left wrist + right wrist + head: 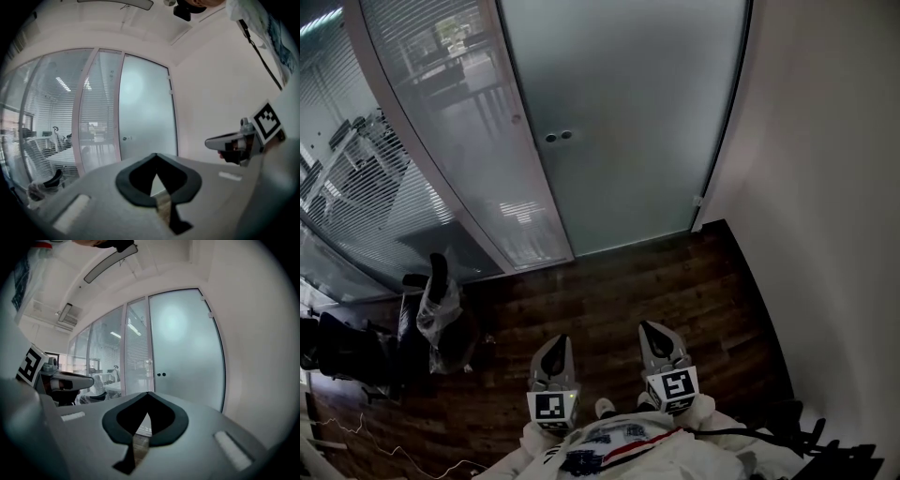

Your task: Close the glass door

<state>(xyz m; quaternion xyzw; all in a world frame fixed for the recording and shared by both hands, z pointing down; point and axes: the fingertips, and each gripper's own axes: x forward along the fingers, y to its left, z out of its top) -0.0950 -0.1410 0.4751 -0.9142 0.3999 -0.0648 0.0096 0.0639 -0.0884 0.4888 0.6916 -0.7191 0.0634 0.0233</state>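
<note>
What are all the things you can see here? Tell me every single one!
frosted glass door: one, pale grey-green, straight ahead.
small round door fittings: two, dark, side by side near the door's left edge.
striped glass wall: one, clear with white stripes, left of the door.
plain wall: one, white, right of the door.
wooden floor: one, dark brown, in front of the door.
plastic bag: one, white, at the left near the glass wall.
left gripper: one, grey, low in the head view, shut, empty.
right gripper: one, grey, beside it, shut, empty.
</note>
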